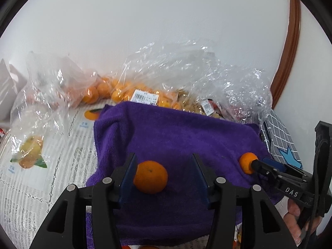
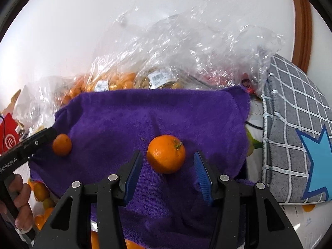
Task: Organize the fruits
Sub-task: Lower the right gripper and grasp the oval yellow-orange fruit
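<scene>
Your landmark is the purple terry-cloth towel (image 1: 182,137) spread over the printed paper-covered surface (image 1: 41,176). Two small round orange tangerines lie on it. The left tangerine (image 1: 150,176) sits on the towel between the blue pads of your left gripper (image 1: 164,176); its jaws stand apart, with a clear gap on the right side, so nothing is clamped. The right tangerine (image 2: 166,154), stem up, lies on the towel just ahead of your right gripper (image 2: 168,176), whose jaws also stand apart, not touching it. Behind the towel's far edge, crumpled clear plastic bags (image 2: 186,47) hold more tangerines. A grey checked cushion (image 2: 294,128) lies beside the towel's right edge.
</scene>
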